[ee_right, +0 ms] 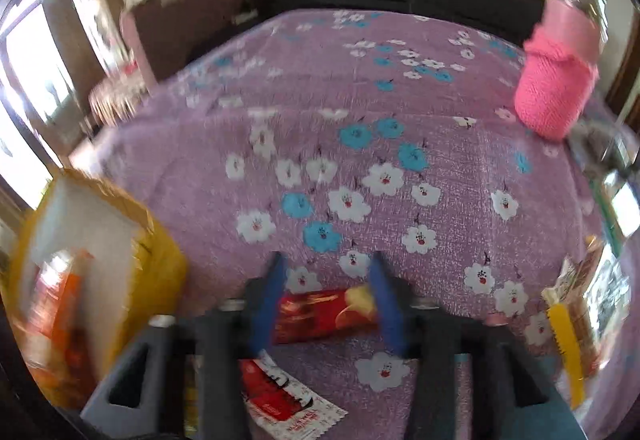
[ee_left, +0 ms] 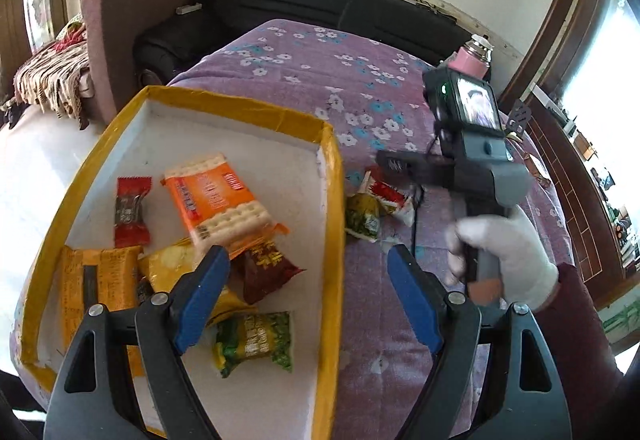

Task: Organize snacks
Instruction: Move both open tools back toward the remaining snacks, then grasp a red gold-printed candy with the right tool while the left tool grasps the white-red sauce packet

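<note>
A yellow-rimmed box (ee_left: 334, 176) with a white floor sits on a purple flowered cloth (ee_left: 360, 88) and holds the gathered snacks: an orange cracker pack (ee_left: 218, 196), a red candy (ee_left: 132, 212), a brown packet (ee_left: 266, 272), a green packet (ee_left: 256, 340) and yellow ones. The left gripper (ee_left: 308, 260) hangs over the box's right wall with its blue fingers (ee_left: 204, 292) spread wide and nothing between them. Just outside that wall lie a green-yellow packet (ee_left: 362, 216) and a red-and-white packet (ee_left: 390, 196). The right gripper (ee_right: 326, 300), held by a white-gloved hand (ee_left: 504, 256), has its blue pads pressed on a red snack packet (ee_right: 324, 314) carried crosswise over the cloth; the view is blurred. A red-and-white wrapper (ee_right: 284, 396) lies below it. A pink-sleeved flask (ee_right: 556, 80) stands at the cloth's far right, well apart from the box.
</note>
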A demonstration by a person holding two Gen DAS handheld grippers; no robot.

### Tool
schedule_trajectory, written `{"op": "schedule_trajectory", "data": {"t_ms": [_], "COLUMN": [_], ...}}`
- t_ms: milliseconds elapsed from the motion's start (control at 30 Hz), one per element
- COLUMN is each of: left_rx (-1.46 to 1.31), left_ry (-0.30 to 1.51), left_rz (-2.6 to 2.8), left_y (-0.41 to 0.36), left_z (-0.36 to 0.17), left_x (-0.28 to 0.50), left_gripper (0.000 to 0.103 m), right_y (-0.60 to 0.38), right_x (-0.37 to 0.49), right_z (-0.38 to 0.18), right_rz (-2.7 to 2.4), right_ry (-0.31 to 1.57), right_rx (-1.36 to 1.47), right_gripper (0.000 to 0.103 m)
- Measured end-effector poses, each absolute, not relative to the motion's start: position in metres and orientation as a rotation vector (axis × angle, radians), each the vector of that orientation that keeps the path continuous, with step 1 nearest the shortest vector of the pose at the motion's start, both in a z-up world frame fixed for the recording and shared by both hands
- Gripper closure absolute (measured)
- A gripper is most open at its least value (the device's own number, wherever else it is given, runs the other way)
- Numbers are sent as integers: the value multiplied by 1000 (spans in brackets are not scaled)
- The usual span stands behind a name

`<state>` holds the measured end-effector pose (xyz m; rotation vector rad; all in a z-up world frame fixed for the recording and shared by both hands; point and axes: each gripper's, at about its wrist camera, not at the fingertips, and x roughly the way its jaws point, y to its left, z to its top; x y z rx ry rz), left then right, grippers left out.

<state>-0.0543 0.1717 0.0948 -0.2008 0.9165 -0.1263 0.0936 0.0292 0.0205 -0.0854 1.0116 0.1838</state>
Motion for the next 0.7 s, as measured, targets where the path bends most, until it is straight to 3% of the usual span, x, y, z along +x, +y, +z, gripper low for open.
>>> {"op": "schedule_trajectory", "data": {"t_ms": [133,367,500,700], "left_rx": [-224,-266,-261,-247], "left_ry": [905,891,895,869], "left_rz": [-123,-138,-130,-90], "left_y": [185,198,197,202], "left_z": [95,94,95,106], "left_x": [-61,-75,-82,-96], "left_gripper": [21,21,21,21], "right_y": [32,-12,-24,1], "right_x": [56,-14,-36,-64], "right_z": [21,29,42,32], "right_rz": [200,265,307,394], "right_ry": [1033,1154,1044,1000], "right_rx": [-195,-111,-30,-87], "right_gripper": [85,82,58,56]}}
